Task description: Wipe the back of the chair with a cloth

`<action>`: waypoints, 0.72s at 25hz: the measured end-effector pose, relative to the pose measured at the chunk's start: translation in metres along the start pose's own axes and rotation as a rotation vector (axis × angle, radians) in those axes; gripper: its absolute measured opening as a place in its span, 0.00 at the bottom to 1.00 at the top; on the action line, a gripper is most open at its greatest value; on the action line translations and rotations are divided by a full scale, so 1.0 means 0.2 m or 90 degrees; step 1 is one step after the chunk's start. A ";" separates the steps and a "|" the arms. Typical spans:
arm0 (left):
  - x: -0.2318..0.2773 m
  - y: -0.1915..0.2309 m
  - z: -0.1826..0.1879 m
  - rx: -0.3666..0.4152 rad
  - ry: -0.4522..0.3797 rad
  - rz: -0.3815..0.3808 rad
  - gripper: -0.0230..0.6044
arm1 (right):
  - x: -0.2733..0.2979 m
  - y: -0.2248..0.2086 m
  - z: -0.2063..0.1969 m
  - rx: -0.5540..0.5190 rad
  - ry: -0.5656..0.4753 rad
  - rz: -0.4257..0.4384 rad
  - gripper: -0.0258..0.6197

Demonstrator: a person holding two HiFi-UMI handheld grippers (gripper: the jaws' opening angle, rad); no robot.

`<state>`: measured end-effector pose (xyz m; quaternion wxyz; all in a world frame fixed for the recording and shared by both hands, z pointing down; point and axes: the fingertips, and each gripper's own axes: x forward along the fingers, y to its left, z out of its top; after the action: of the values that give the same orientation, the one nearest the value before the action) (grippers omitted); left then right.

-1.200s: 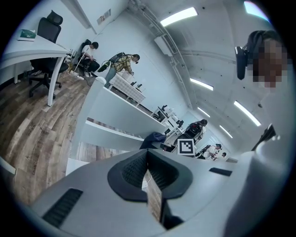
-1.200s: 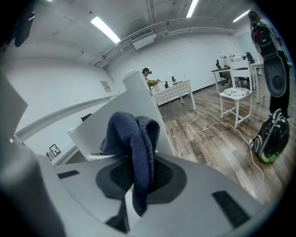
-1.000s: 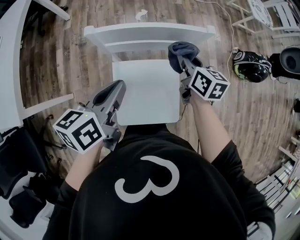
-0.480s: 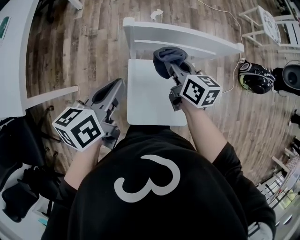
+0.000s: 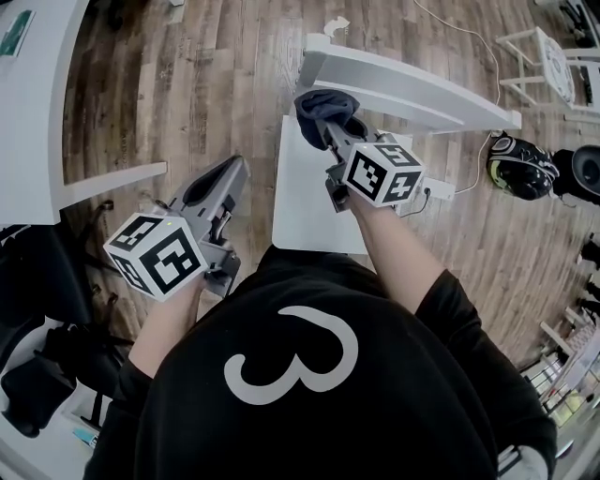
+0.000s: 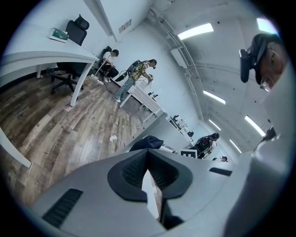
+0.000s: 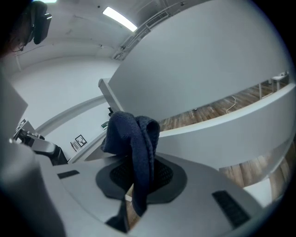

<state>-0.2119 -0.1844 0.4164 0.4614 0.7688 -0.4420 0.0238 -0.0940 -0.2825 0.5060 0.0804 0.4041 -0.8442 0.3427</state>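
Observation:
A white chair stands in front of me, its backrest [image 5: 412, 86] running across the top of the head view and its seat [image 5: 305, 192] below. My right gripper [image 5: 330, 124] is shut on a dark blue cloth [image 5: 321, 105], which is bunched against the seat-side face of the backrest near its left end. The right gripper view shows the cloth [image 7: 134, 136] draped over the shut right gripper [image 7: 134, 185], with the white backrest [image 7: 222, 125] close behind. My left gripper [image 5: 236, 171] is shut on nothing and hangs over the floor left of the seat. The left gripper [image 6: 149, 178] points toward the cloth [image 6: 147, 141].
A white desk [image 5: 37, 112] curves along the left. A black and green helmet [image 5: 518, 167] and a white cable [image 5: 455, 33] lie on the wood floor to the right. Crumpled paper [image 5: 336, 25] lies behind the chair. Another white chair [image 5: 553, 56] stands at the top right. People [image 6: 138, 74] stand far off.
My right gripper has carried the cloth leftward along the backrest toward its left end. The left gripper has hardly moved.

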 end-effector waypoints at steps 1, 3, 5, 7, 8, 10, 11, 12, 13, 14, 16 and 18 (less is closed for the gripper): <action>-0.01 0.01 0.01 -0.001 -0.001 -0.001 0.06 | 0.03 0.00 0.00 0.002 0.000 -0.002 0.12; -0.02 0.03 0.03 -0.004 -0.005 0.000 0.06 | 0.07 -0.01 -0.01 0.002 0.003 -0.015 0.12; -0.03 0.05 0.04 -0.007 -0.007 0.004 0.06 | 0.09 -0.04 -0.02 0.000 0.007 -0.034 0.12; -0.03 0.07 0.03 -0.012 -0.006 0.009 0.06 | 0.11 -0.07 -0.04 0.006 0.010 -0.054 0.12; -0.03 0.07 0.03 -0.014 -0.005 0.010 0.06 | 0.11 -0.09 -0.04 0.010 0.011 -0.061 0.12; -0.03 0.07 0.03 -0.016 -0.007 0.008 0.06 | 0.12 -0.11 -0.03 0.008 0.012 -0.074 0.12; -0.02 0.07 0.04 -0.016 -0.009 0.005 0.06 | 0.13 -0.11 -0.03 0.005 0.012 -0.078 0.12; -0.02 0.06 0.04 -0.014 -0.012 0.002 0.06 | 0.13 -0.11 -0.03 0.003 0.010 -0.082 0.12; -0.01 0.05 0.05 -0.012 -0.014 0.000 0.06 | 0.13 -0.11 -0.03 0.004 0.007 -0.086 0.12; -0.01 0.04 0.05 -0.009 -0.016 -0.001 0.06 | 0.13 -0.11 -0.03 0.004 0.005 -0.089 0.12; 0.00 0.03 0.05 -0.003 -0.017 0.001 0.06 | 0.13 -0.11 -0.03 0.001 0.002 -0.098 0.12; 0.01 0.02 0.05 -0.002 -0.015 0.003 0.06 | 0.13 -0.11 -0.03 0.000 0.002 -0.100 0.12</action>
<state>-0.2167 -0.1926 0.4143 0.4571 0.7676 -0.4491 0.0152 -0.0957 -0.3041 0.5328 0.1087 0.4685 -0.8097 0.3361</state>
